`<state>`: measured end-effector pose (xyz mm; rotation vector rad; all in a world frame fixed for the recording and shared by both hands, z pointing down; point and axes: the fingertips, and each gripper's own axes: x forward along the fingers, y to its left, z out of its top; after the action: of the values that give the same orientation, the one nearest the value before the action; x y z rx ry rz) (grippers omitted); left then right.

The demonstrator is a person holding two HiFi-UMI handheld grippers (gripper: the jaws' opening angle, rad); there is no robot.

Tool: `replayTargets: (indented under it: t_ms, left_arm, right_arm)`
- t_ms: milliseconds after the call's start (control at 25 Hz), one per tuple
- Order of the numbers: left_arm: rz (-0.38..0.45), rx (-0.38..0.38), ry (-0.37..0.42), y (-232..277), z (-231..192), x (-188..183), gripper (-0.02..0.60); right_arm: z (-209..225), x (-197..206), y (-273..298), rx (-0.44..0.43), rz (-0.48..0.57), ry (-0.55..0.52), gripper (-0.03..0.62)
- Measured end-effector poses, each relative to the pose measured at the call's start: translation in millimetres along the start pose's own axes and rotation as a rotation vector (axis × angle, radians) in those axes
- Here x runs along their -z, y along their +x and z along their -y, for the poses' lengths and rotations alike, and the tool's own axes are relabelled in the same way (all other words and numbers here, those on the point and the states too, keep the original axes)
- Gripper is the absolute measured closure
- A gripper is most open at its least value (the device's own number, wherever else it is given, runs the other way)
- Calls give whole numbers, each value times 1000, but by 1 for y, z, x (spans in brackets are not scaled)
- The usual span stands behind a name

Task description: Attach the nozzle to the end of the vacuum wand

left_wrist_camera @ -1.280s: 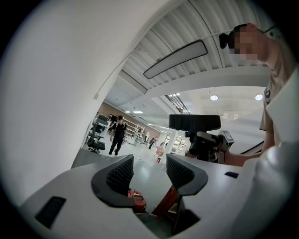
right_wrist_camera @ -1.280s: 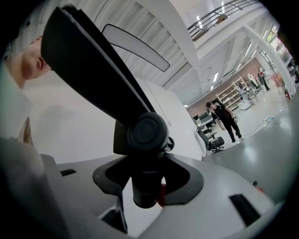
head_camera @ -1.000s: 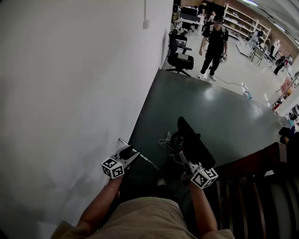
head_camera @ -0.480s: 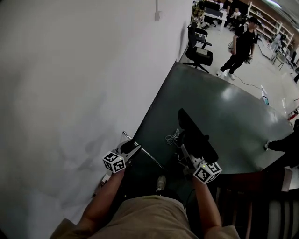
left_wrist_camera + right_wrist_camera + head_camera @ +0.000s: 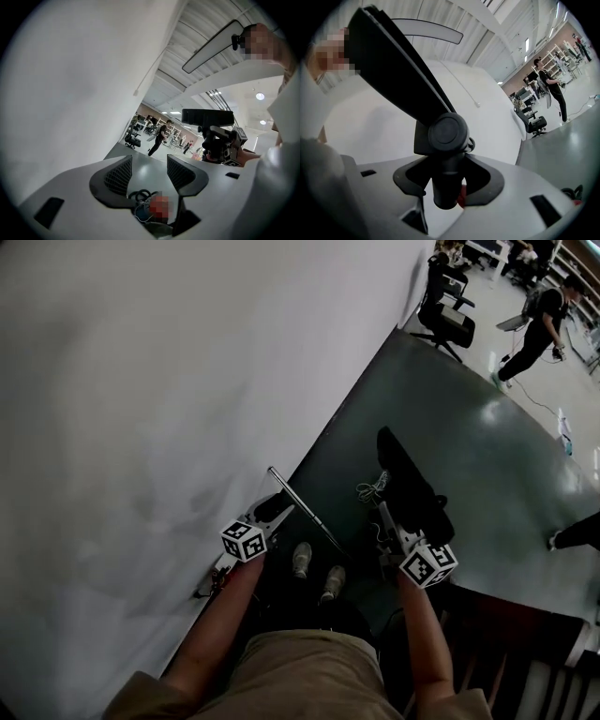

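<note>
**Spotter:** Which step are you on?

**Operator:** I have the black flat plastic floor nozzle (image 5: 412, 486) pinched by its round neck in my right gripper (image 5: 389, 524), near the thin silver metal vacuum wand (image 5: 302, 510), on its right. Nothing is joined yet, so I'd call this the approach.

**Spotter:** And the other side?

**Operator:** My left gripper (image 5: 270, 514) is spread with nothing between its jaws, just beside the wand on its left. Next, I judge, it has to close on the wand and steady it. Then I can line the nozzle's neck up with the wand's end and push.

**Spotter:** Which view tells you most?

**Operator:** Only the head view shows the wand. The right gripper view confirms the pinch on the neck. The left gripper view shows bare jaws, with the nozzle off beyond them.
</note>
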<state>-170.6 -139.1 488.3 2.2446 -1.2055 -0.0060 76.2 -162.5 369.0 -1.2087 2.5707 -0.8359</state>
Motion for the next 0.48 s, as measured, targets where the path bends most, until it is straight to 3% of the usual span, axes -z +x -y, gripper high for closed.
replayTargets:
  t_ms: [280, 480]
  left_arm:
    - [-37, -130, -149, 8, -109, 48, 350]
    - [-103, -226, -229, 41, -169, 106, 350]
  right_arm:
    - [20, 56, 72, 43, -29, 54, 401]
    - [47, 83, 105, 33, -50, 55, 401]
